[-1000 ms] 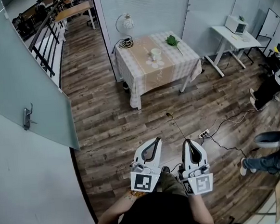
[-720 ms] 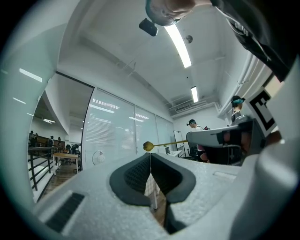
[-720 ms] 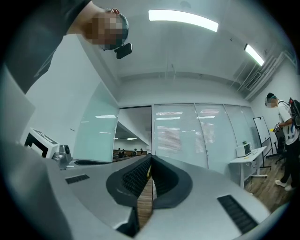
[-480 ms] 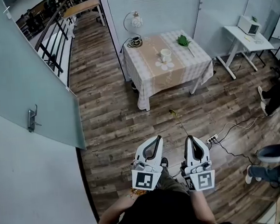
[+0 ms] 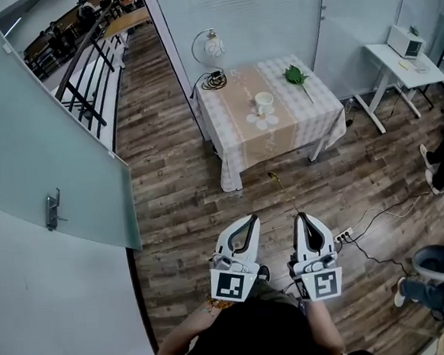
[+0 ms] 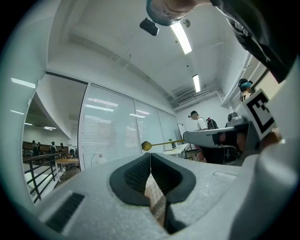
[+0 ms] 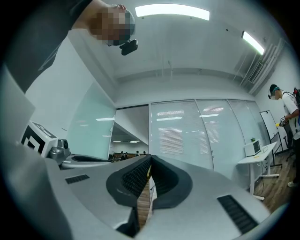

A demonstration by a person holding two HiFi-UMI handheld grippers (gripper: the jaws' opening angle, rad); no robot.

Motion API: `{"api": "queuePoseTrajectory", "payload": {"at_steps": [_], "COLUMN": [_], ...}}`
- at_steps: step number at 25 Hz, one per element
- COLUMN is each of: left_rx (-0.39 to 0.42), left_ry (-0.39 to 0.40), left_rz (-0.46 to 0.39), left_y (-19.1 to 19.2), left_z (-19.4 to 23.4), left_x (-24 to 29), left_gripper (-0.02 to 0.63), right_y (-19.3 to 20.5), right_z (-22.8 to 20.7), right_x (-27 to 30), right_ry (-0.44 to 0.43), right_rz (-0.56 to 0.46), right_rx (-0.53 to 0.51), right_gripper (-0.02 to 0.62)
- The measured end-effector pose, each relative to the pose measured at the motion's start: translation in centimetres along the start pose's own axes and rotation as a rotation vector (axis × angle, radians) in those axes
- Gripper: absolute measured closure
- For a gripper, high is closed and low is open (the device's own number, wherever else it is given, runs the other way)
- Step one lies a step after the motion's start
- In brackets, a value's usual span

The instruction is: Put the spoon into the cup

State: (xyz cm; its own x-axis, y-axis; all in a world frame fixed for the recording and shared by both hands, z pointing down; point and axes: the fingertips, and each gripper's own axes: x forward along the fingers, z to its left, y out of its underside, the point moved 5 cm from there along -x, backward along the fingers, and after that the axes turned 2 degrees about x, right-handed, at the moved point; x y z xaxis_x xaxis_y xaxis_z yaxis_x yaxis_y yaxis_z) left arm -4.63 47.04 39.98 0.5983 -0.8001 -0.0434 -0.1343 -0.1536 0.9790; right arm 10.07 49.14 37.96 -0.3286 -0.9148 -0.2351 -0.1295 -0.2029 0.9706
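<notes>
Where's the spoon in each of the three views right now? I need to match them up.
Head view: the spoon sticks forward from the right gripper, above the wood floor, bowl end ahead.
Left gripper view: near centre, bowl and handle just above the closed jaws, reaching in from the right.
Right gripper view: only a thin gold sliver, pinched between the jaws.
Shared landmark: the glass wall with blinds.

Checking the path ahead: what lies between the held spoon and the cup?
Head view: only bare wood floor, then the table's checked cloth, separates the spoon from the cup.
</notes>
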Motion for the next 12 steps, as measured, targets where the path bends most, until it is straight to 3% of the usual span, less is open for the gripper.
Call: {"api": "queuePoseTrajectory", "payload": {"at_steps": [4,12], "left_rx": [0.021,-0.038], "left_ry": [-0.014,-0.036], "left_rz": [-0.016,0.013], "left_y": [0.5,3.3], "left_z": [0.6,4.4], "left_x": [3.4,9.5], "left_gripper": [0.589,0.589], "right_y": [1.6,4.1], "right_z": [-3.2,-6.8], "right_x": [2.4,8.5], "right_ry": [-0.002,0.005], "right_rz": [0.023,0.072], "right_rx": [-0.001,-0.008], "right_gripper": [0.588,0.588]}}
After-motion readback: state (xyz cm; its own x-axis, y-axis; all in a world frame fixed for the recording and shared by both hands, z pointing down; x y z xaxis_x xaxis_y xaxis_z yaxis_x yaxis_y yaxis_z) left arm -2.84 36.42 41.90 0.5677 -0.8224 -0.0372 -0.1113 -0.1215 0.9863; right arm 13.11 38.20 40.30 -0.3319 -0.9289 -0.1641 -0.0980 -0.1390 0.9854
